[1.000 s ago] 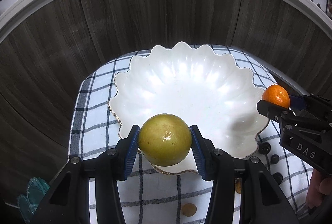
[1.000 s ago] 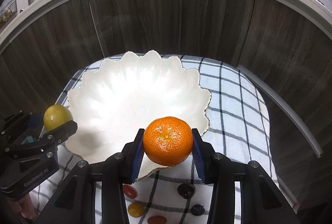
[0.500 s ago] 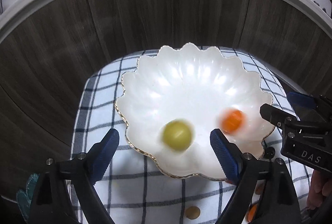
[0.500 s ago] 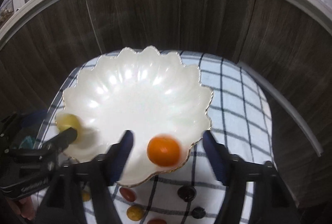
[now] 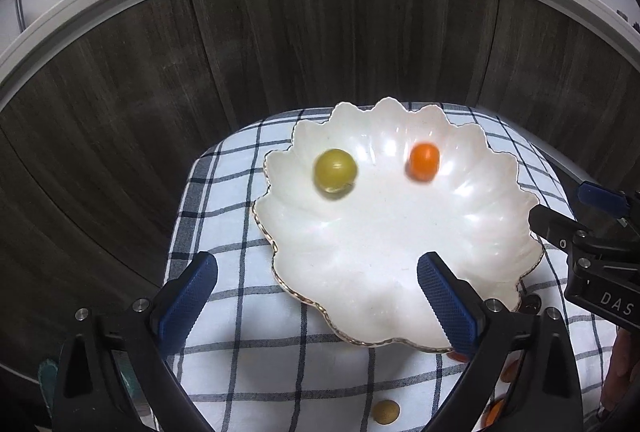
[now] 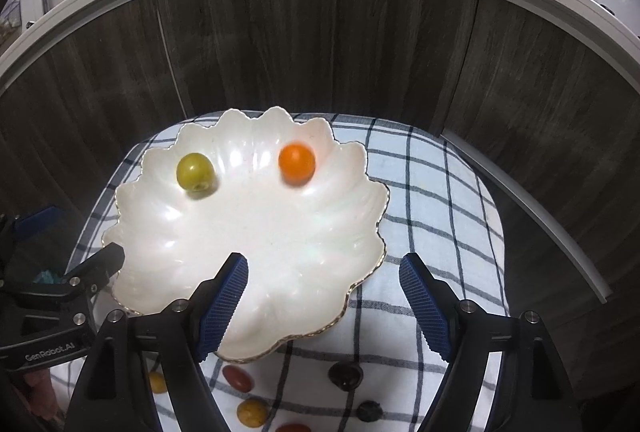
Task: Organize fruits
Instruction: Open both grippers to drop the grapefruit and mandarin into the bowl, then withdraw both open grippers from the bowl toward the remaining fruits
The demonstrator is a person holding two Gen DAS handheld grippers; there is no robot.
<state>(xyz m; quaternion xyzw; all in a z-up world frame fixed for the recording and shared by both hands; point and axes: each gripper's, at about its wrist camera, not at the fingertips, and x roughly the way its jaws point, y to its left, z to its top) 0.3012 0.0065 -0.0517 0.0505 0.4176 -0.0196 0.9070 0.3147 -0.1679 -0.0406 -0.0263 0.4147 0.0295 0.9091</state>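
Note:
A white scalloped bowl (image 5: 380,252) (image 6: 260,232) sits on a checked cloth (image 5: 224,216). Two fruits lie loose and slightly blurred in its far half: a yellow-green fruit (image 5: 335,169) (image 6: 195,171) on the left and an orange mandarin (image 5: 423,161) (image 6: 297,163) on the right. My left gripper (image 5: 316,264) hovers over the bowl's near left rim, its jaws opening, nothing between them. My right gripper (image 6: 322,260) hangs over the near right rim, its jaws also opening and empty. Each gripper shows at the edge of the other's view: the right gripper (image 5: 576,208), the left gripper (image 6: 68,240).
Small fruits lie on the cloth (image 6: 432,200) in front of the bowl: a red one (image 6: 238,378), a yellow one (image 6: 252,412), two dark ones (image 6: 346,376) (image 6: 368,410). A dark wood panel (image 5: 280,52) under a white counter edge rises close behind. A person's hand (image 5: 624,352) shows at right.
Both grippers opened and let go. The yellow-green fruit and the mandarin dropped into the bowl and rolled toward its far side. Both grippers drew back slightly.

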